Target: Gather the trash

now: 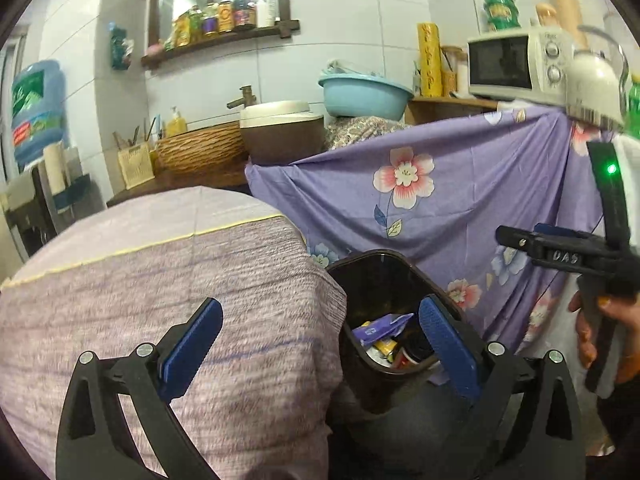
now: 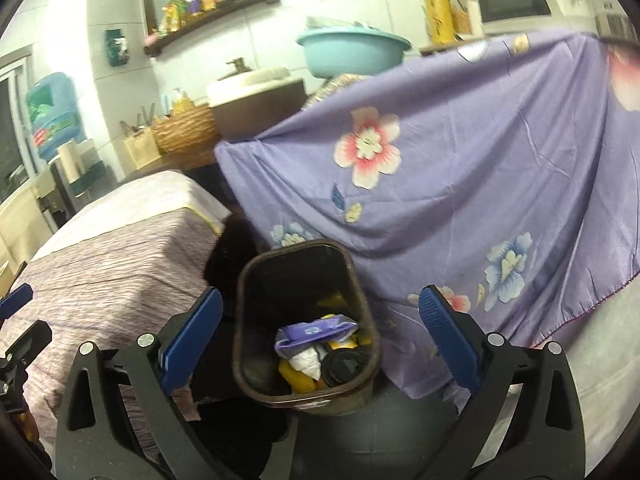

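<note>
The left gripper is spread wide and holds nothing. The right gripper is wide too, and empty. Just past them, low in the middle of both views, stands the brown trash bin, open on top. The trash lies inside it, wrappers and a dark cup lid. A striped cloth table crowds the bin's left side. A purple flower sheet hangs close behind. Up high sit a blue basin and a microwave.

Home kitchen: microwave, tiled wall.
</note>
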Tool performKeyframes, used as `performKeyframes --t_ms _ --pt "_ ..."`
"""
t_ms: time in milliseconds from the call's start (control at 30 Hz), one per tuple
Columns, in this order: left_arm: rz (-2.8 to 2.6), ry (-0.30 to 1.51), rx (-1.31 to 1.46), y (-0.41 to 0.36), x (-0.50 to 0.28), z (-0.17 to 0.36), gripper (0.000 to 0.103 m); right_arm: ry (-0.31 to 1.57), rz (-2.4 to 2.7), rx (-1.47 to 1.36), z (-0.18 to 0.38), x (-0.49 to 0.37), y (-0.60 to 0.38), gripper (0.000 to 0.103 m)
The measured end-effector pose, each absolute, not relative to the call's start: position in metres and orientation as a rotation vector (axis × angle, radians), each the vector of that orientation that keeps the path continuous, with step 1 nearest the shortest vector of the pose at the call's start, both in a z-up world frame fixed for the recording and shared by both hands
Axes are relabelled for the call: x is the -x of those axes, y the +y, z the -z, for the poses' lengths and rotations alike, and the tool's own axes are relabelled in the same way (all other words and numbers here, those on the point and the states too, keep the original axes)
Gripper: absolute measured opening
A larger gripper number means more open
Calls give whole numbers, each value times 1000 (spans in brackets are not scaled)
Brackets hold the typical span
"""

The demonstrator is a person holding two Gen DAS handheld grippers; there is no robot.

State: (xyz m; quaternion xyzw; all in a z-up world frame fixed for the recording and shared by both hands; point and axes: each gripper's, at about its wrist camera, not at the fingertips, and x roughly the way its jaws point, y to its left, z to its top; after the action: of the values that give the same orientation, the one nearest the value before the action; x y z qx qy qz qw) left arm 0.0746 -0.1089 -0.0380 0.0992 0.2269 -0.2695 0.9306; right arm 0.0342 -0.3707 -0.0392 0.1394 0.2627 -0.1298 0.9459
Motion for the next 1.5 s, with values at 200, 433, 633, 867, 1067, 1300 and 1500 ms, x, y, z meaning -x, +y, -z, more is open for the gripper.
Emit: performKeyframes --t_ms 200,433,633,867,1067,1300,1500 --pt "478 420 -150 -81 -56 32 98 469 254 -215 24 -21 -328 97" --pt "371 351 -120 -61 -30 20 98 401 276 -57 9 3 -266 97" --pt "304 302 -54 -49 -10 13 98 311 179 -51 -7 32 -241 97" --pt "223 264 -4 -40 1 7 98 237 136 -23 -21 51 -226 97" --pt "201 263 12 -35 1 6 98 238 131 -19 -23 51 -222 97" --pt "201 255 0 -37 2 7 98 240 139 -31 -23 50 -227 97" --pt "196 247 -17 -39 4 7 98 243 150 -32 -23 49 -231 97"
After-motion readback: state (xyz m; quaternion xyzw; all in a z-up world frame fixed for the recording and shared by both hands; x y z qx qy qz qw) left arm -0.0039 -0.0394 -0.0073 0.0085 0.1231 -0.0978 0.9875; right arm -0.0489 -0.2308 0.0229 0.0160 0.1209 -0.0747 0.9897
